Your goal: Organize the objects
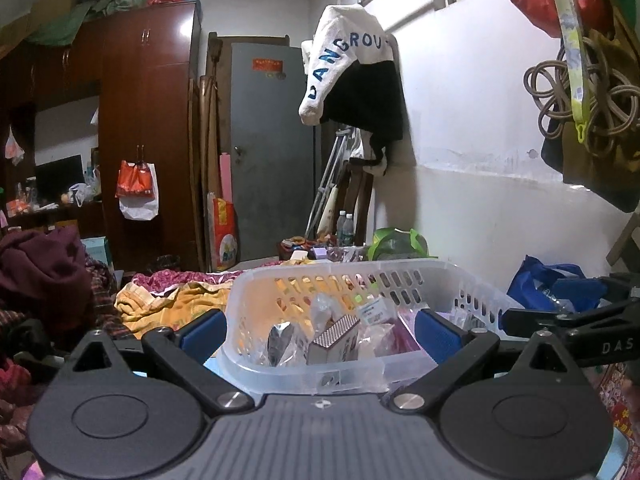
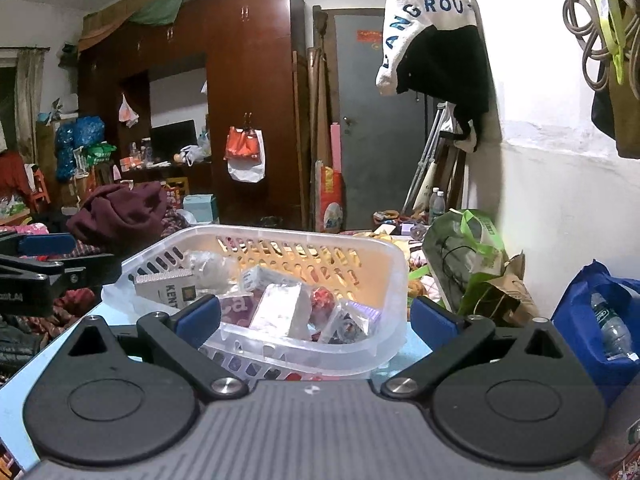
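A translucent white plastic basket (image 1: 340, 270) sits on a light blue surface and holds several small things, among them a box with a dotted top (image 1: 334, 338) and a silver packet (image 1: 280, 340). My left gripper (image 1: 320, 332) is open, its blue pads spread about as wide as the basket's near end. In the right wrist view the same basket (image 2: 280, 236) shows a KENT box (image 2: 168, 286), a silver packet (image 2: 280, 308) and a red item (image 2: 322, 298). My right gripper (image 2: 316, 318) is open at the basket's near corner, holding nothing. Each view catches the other gripper at its edge.
A green bag (image 2: 464, 252) and a blue bag with a bottle (image 2: 592, 312) crowd the right by the white wall. A maroon garment (image 2: 120, 208) and yellow cloth (image 1: 168, 304) lie to the left. Beyond stand a brown wardrobe (image 1: 148, 120) and grey door (image 1: 272, 140).
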`<state>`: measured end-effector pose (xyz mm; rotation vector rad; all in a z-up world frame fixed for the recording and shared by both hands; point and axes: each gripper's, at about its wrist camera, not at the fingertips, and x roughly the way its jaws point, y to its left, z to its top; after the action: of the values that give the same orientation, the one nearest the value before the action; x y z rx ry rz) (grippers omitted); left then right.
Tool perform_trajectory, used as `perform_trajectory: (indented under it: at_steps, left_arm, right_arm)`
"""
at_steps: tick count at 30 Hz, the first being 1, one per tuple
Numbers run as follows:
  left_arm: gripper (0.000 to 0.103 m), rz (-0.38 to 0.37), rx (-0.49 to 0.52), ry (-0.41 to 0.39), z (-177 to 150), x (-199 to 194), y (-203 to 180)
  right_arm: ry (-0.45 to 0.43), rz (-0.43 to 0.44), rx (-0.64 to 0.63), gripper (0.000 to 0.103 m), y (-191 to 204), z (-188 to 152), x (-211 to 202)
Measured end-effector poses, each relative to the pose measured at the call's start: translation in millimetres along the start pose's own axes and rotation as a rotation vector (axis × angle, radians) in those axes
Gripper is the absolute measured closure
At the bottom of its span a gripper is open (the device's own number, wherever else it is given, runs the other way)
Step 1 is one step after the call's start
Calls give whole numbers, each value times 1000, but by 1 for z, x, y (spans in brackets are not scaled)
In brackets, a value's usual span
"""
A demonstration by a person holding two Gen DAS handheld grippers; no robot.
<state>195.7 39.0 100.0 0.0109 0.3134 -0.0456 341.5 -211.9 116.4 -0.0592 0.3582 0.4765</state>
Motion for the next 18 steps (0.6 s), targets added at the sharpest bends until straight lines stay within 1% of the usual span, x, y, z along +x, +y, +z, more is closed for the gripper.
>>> perform_trajectory:
  at_steps: [11, 18]
  left_arm:
    - [2, -1, 2, 10, -2, 0, -5]
    - [2, -1, -2, 15, -2, 1, -6]
  right_arm:
    - [-11, 2, -20, 0, 5, -2, -4]
    - [-13, 7, -2, 0, 3, -2, -7]
